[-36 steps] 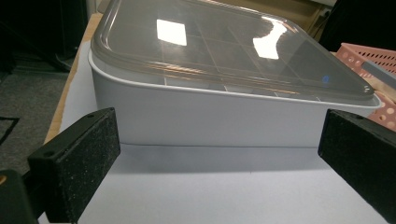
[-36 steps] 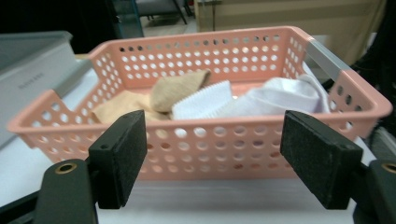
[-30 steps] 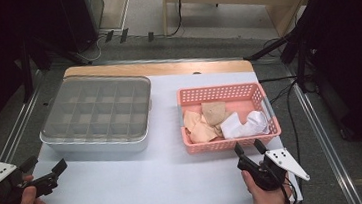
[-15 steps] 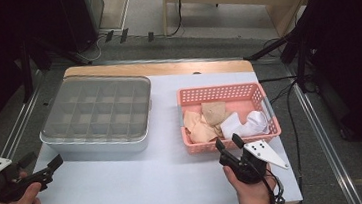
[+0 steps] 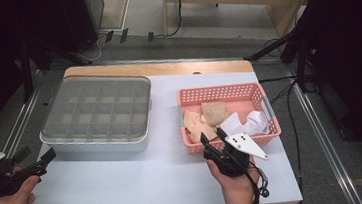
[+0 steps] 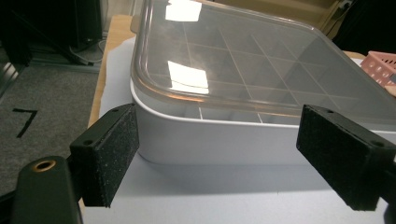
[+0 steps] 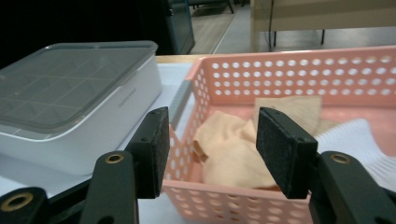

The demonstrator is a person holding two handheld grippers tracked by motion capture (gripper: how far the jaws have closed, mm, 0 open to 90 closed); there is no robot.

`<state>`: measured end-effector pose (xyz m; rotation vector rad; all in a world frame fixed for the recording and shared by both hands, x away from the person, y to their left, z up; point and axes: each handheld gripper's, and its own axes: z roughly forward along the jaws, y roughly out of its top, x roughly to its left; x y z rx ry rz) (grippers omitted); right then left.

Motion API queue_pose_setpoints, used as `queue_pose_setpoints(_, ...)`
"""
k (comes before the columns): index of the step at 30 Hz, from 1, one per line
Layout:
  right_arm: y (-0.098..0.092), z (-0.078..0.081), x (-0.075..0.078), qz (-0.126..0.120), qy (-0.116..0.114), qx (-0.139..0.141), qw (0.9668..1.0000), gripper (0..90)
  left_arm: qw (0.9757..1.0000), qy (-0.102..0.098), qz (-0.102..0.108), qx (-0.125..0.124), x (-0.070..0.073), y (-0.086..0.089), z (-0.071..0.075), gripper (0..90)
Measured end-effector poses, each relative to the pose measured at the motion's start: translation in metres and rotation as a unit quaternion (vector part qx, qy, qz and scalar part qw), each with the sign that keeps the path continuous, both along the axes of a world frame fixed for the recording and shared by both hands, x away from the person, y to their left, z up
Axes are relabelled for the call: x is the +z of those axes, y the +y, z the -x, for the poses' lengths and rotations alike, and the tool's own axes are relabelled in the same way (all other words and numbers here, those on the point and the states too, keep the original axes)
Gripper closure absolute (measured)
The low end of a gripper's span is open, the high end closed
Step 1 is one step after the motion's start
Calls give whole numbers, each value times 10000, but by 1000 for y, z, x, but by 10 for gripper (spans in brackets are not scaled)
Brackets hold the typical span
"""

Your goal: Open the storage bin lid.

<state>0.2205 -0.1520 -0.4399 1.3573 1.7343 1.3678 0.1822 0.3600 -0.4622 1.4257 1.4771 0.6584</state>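
Seen from the high view, a desk (image 5: 141, 181) covered with a pale sheet is set on a grey floor, with a strip of bare wood left showing along its far edge. Behind the desk, a light wooden bench and dark stands and cables are seen. A pink basket (image 5: 223, 94) is taken as the landmark: it stands on the right half of the desk and holds tan cloths (image 5: 206, 119) and a white cloth (image 5: 251, 123). Well to the left of the basket, a white compartment box (image 5: 97, 117) under a clear lid is placed. The right tool (image 5: 212, 140) is held just in front of the basket's near wall, jaws parted, nothing between them. The left tool (image 5: 36, 156) is held far to the left of the basket, at the near left corner of the box.

In the left gripper view, the left tool (image 6: 217, 154) is seen with its jaws wide apart, though they have just been closing a little; nothing is gripped, and the box (image 6: 224, 140) lies beyond them, apart. A corner of the basket (image 6: 380, 67) is seen at the right edge.

In the right gripper view, the right tool (image 7: 212, 151) is held partly open and empty, over the basket's (image 7: 289, 74) near rim, the tan cloths (image 7: 233, 149) lying beyond the pads.
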Motion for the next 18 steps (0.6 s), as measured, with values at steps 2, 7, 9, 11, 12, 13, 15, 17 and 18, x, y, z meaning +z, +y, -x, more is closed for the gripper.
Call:
queue_pose_setpoints(2, 7, -1, 3, 41, -49, 72, 10000, 454, 10000, -11, -35, 4, 1, 2, -1, 141)
queue_pose_setpoints(7, 24, -4, 7, 68, -8, 123, 9999, 456, 9999, -2, -123, 98, 1, 7, -3, 153)
queue_pose_setpoints(9, 32, -5, 8, 99, -18, 140, 9999, 459, 9998, -5, -139, 146, 0, 10, -4, 155)
queue_pose_setpoints(11, 38, -7, 8, 70, -17, 199, 9998, 458, 9998, -18, -110, 175, -1, 14, -5, 158)
queue_pose_setpoints(12, 41, -7, 8, 77, 3, 203, 9998, 458, 9998, -9, -116, 187, -1, 15, -6, 162)
queue_pose_setpoints(13, 44, -8, 8, 104, 4, 222, 9997, 456, 9997, -14, -115, 200, -2, 17, -7, 171)
queue_pose_setpoints(15, 50, -10, 8, 83, 23, 230, 9997, 454, 9997, -29, -102, 201, -2, 20, -9, 187)
queue_pose_setpoints(17, 55, -13, 9, 46, 78, 278, 9996, 454, 9997, -29, -103, 225, -3, 23, -12, 197)
queue_pose_setpoints(18, 58, -14, 9, 14, 102, 316, 9994, 453, 9997, -36, -63, 221, -4, 24, -14, 200)
